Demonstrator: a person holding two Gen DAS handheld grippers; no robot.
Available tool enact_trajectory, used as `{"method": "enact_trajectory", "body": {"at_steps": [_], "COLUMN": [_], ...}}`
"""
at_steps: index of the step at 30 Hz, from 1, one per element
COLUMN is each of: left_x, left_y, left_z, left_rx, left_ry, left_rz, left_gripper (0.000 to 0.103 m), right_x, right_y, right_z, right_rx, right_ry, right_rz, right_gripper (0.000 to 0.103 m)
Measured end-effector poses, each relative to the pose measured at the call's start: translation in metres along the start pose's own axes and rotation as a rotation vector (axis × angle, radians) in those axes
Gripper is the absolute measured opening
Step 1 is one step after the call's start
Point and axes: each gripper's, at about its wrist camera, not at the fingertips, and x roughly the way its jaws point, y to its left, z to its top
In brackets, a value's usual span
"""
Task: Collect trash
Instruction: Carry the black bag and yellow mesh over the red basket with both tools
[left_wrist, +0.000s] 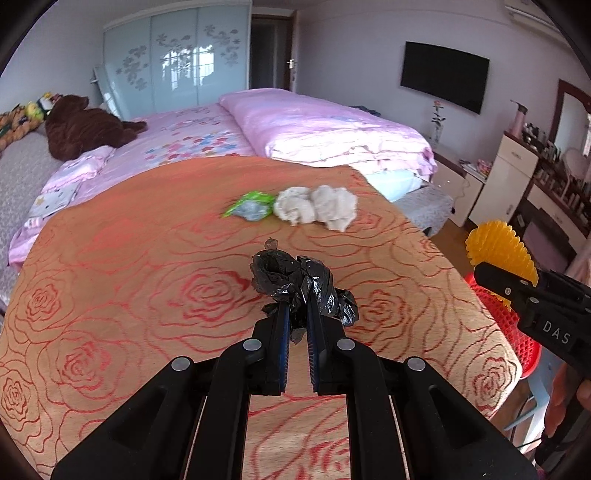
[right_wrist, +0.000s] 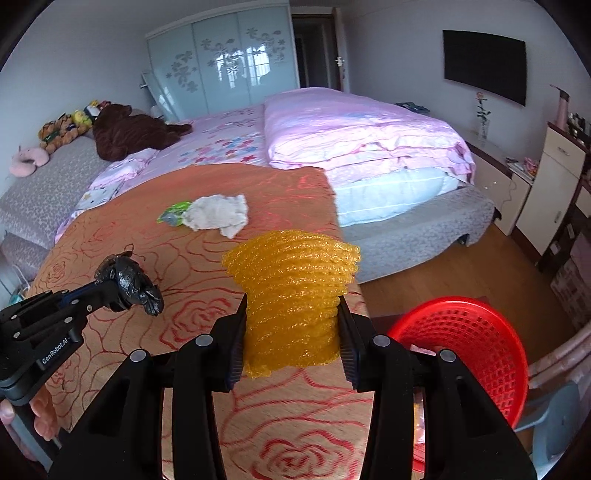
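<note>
The left gripper (left_wrist: 297, 308) is clamped on a crumpled black plastic bag (left_wrist: 295, 284). The right gripper (right_wrist: 291, 321) is clamped on an upright ribbed yellow foam sleeve (right_wrist: 291, 295), its long axis vertical, left of the red mesh plastic basket (right_wrist: 476, 343).

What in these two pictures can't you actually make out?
- Inside of the red basket: right wrist view, blocked by the right hand-held gripper and its yellow foam net.
- Green wrapper: left wrist view, print blurred.
- Dresser items: too small, cut off at the edge.

Pale lilac walls (left_wrist: 351, 33); frosted flower-patterned sliding wardrobe (left_wrist: 177, 62); pink-quilted bed (right_wrist: 354, 136); black wall television (right_wrist: 484, 64); wooden plank floor (right_wrist: 443, 266); cream drawer cabinet (left_wrist: 506, 177); daylight.
</note>
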Motion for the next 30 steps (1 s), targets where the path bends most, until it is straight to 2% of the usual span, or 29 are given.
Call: {"method": "enact_trajectory", "body": {"at_steps": [21,30], "left_x": [0.006,0.013], "left_y": [-0.077,-0.112], "left_z": [0.012,0.017], "left_rx": [0.140,0.177], "left_ry": [-0.011,-0.001], "left_rz": [-0.076,-0.144], "left_gripper": [0.008,0.008], "right_x": [-0.037,-0.050], "right_y": [-0.074,-0.109], "right_z": [-0.021,-0.030], "right_rx": [0.089,0.140], "right_ry": [-0.025,-0.028], "right_rz": [-0.132,-0.190], "right_gripper": [0.041,0.041]}}
